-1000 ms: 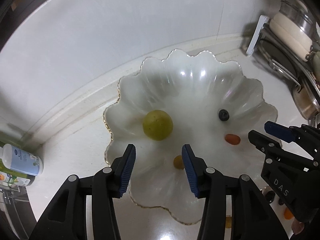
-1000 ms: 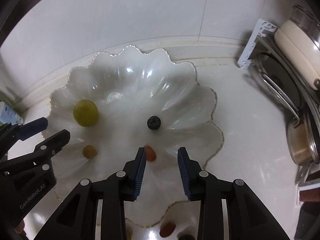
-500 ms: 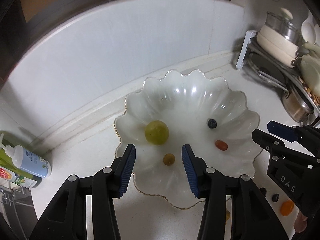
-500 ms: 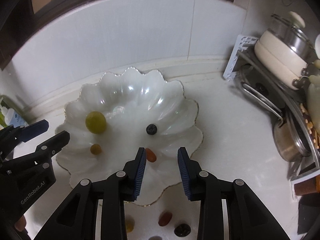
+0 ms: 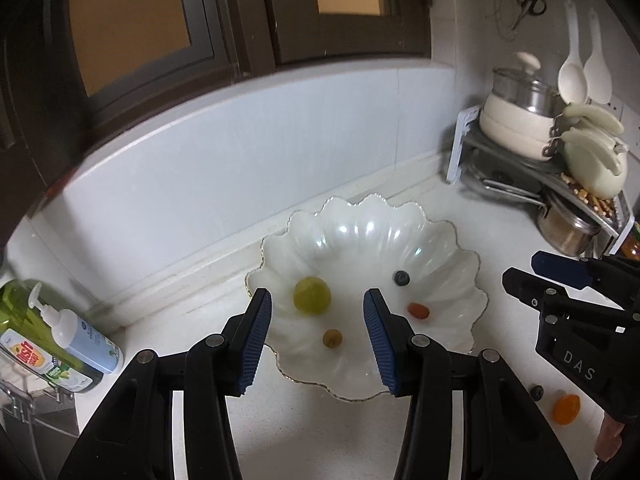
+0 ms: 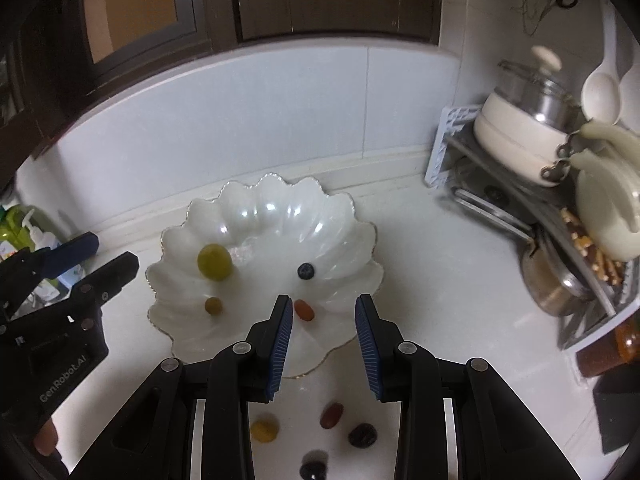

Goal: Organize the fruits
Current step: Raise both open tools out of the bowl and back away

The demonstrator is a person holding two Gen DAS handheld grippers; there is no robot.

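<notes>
Jaws of both the left gripper [image 5: 317,336] and right gripper [image 6: 323,344] are standing apart, gripping nothing, hovering over the near rim of the bowl [image 5: 452,240]. Inside are lying a green fruit [image 5: 312,295], blueberry [image 5: 401,278] and two small tomatoes. More fruits [image 6: 264,431] are sitting on the counter [image 6: 440,280] near the bowl's edge. Open counter is lying right of it, ending at a pot rack [image 6: 520,200]; bottles [image 5: 68,344] are crowding the left.
</notes>
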